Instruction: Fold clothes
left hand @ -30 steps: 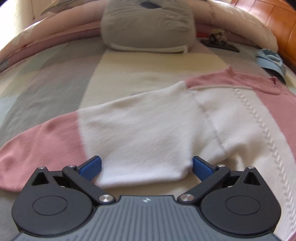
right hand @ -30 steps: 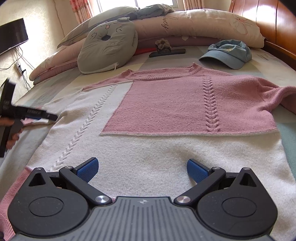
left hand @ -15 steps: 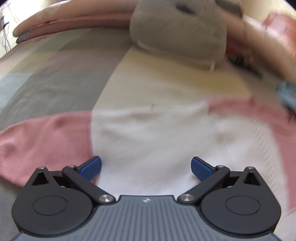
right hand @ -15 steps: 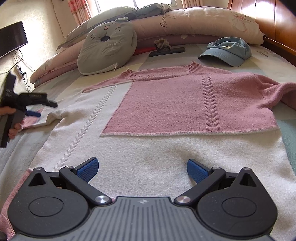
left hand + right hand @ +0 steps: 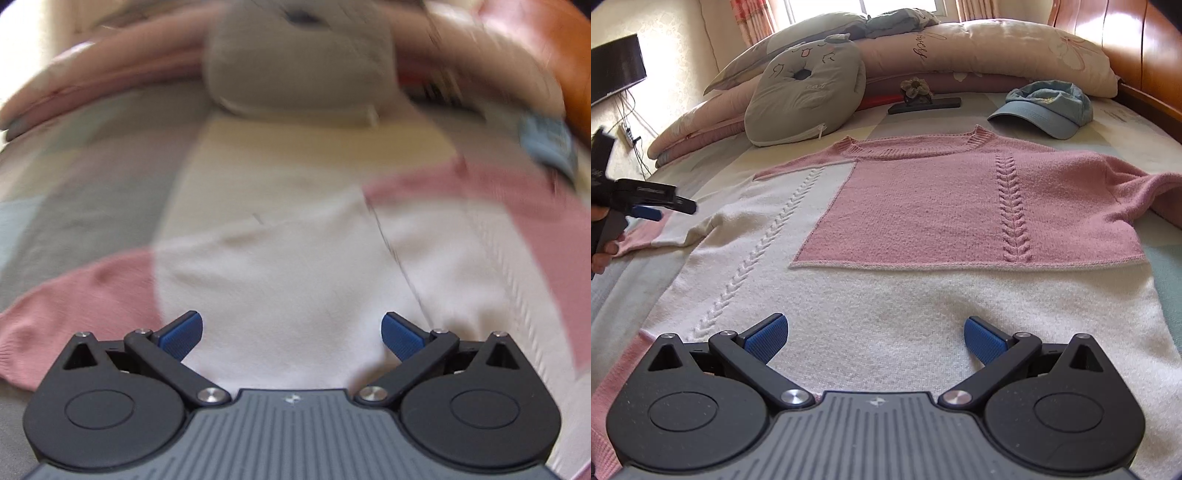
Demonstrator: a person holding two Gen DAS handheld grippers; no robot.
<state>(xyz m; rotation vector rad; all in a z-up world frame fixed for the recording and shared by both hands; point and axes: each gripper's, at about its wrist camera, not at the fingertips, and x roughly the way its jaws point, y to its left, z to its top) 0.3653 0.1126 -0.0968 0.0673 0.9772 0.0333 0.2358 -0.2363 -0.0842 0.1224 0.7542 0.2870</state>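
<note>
A pink and white knitted sweater [image 5: 960, 206] lies flat on the bed, neck toward the pillows. Its left sleeve [image 5: 258, 280], white with a pink cuff end, stretches out sideways under my left gripper [image 5: 291, 332], which is open and hovers just over the white part; this view is blurred. In the right wrist view the same left gripper [image 5: 661, 206] shows at the far left, held by a hand above that sleeve. My right gripper [image 5: 875, 338] is open over the sweater's white lower body, nothing between its fingers.
A grey cat-face cushion [image 5: 809, 99] and long pillows [image 5: 979, 51] line the head of the bed. A blue cap [image 5: 1045, 107] lies beyond the sweater's right shoulder, a dark flat object [image 5: 923, 105] by the neck. The wooden headboard [image 5: 1137, 55] rises at right.
My left gripper has swung and shifted over the sleeve, still open and moving fast enough to blur. My right gripper has barely moved and stays open.
</note>
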